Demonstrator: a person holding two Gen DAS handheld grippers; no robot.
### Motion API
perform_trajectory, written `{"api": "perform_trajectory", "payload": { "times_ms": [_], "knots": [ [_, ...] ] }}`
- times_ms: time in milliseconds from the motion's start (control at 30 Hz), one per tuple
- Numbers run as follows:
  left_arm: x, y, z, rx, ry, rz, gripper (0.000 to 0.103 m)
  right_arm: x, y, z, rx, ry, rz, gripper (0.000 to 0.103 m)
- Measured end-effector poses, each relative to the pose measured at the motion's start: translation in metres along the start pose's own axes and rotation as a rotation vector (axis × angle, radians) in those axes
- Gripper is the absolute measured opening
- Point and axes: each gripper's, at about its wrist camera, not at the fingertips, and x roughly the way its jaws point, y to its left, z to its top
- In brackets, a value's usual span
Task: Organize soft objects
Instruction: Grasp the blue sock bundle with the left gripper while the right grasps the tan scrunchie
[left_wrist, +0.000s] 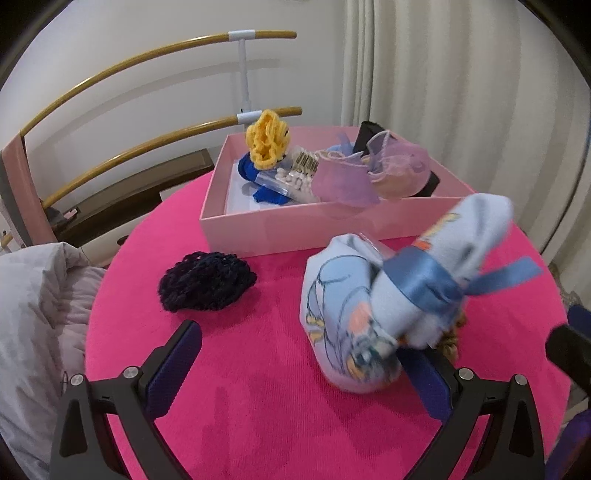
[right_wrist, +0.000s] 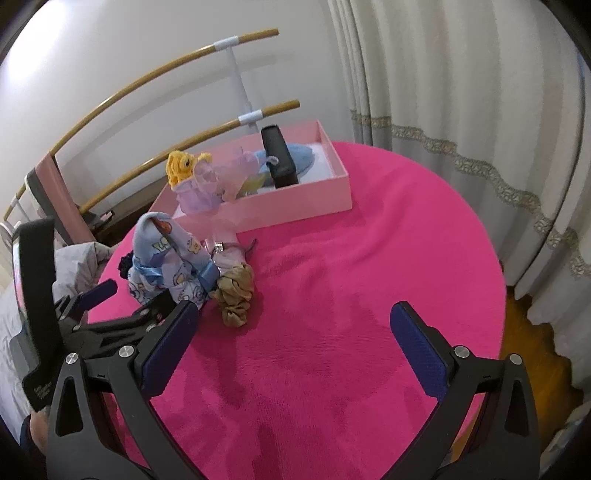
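Grasping the light-blue sock bundle (left_wrist: 354, 317) comes next: it lies on the pink table (left_wrist: 258, 424) just in front of the pink box (left_wrist: 295, 232), partly between the left gripper (left_wrist: 310, 362) fingers, which stand wide. Centre both pads on the ribbon-tied waist, then close. Right gripper (right_wrist: 295, 343) stands wide, holding nothing. Loose on the table: one bundle, one dark crochet piece (left_wrist: 207, 282) left of the bundle, one tan scrunchie (right_wrist: 236, 295)
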Motion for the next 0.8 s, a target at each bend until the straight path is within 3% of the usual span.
{"api": "perform_trajectory", "payload": {
  "times_ms": [133,200,367,433,633,800],
  "knots": [
    [0.015,0.006,0.005,-0.028,-0.004,-0.049,0.102,0.007,-0.001,0.0,0.002,0.013,-0.001,0.103],
    [0.02,0.008,0.006,-0.028,0.0,-0.076,0.096,0.01,-0.002,-0.001,0.005,0.019,-0.002,0.103],
    [0.023,0.009,0.007,-0.022,0.009,-0.175,0.047,0.017,-0.001,-0.003,0.005,0.038,0.005,0.103],
    [0.022,0.007,0.008,0.0,0.008,-0.185,0.04,0.019,0.0,-0.004,0.003,0.042,0.008,0.103],
    [0.023,0.013,0.008,0.0,0.018,-0.22,0.028,0.016,0.002,-0.006,-0.006,0.048,0.006,0.103],
    [0.004,0.022,0.004,-0.01,0.001,-0.182,0.026,0.025,0.008,0.0,-0.026,0.059,0.008,0.103]
  ]
}}
